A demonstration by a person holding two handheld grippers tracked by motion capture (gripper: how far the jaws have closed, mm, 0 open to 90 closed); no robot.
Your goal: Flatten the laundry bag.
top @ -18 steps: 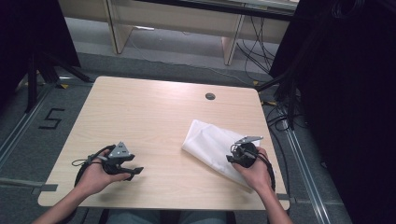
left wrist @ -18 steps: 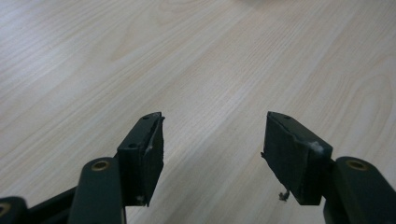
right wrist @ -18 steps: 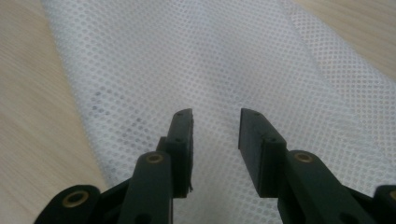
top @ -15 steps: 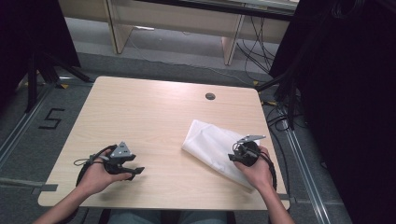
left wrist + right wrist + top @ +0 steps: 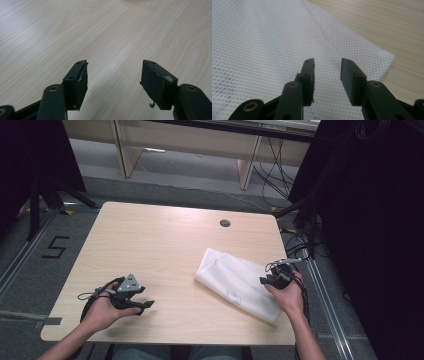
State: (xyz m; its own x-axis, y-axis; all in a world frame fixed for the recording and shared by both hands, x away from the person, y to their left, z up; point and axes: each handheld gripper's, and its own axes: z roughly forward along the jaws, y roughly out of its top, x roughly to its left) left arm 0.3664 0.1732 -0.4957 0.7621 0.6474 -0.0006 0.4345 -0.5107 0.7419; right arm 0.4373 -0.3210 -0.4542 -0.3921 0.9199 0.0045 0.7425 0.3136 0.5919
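The white mesh cloth (image 5: 237, 283) lies folded flat at the lower right of the high view, a long pale strip running diagonally from the middle of the tabletop (image 5: 165, 245) down toward its near right corner. In the right gripper view the same mesh cloth (image 5: 262, 50) covers the left and centre of the frame, with 1 folded layer's edge running down from the top centre and a corner reaching out at the right onto bare wood. The right gripper (image 5: 272, 279) sits at the cloth's right edge in the high view, and its fingers (image 5: 308, 77) stand apart just over the mesh with nothing pinched between them; whether the tips touch the fabric I cannot tell. The step in hand looks like taking hold of the cloth near that edge, and to do it well the fingers should come down over the layer's edge, 1 finger on each side of it, and shut only once the mesh is between the pads, since thin mesh lying flat tends to slip out from under a blunt tip. A low, shallow approach along the tabletop should help scoop the edge. The left gripper (image 5: 131, 297) rests at the lower left of the high view, well apart from the cloth, its fingers (image 5: 76, 82) wide open over bare wood and holding nothing; it could come across to pin or lift the far end.
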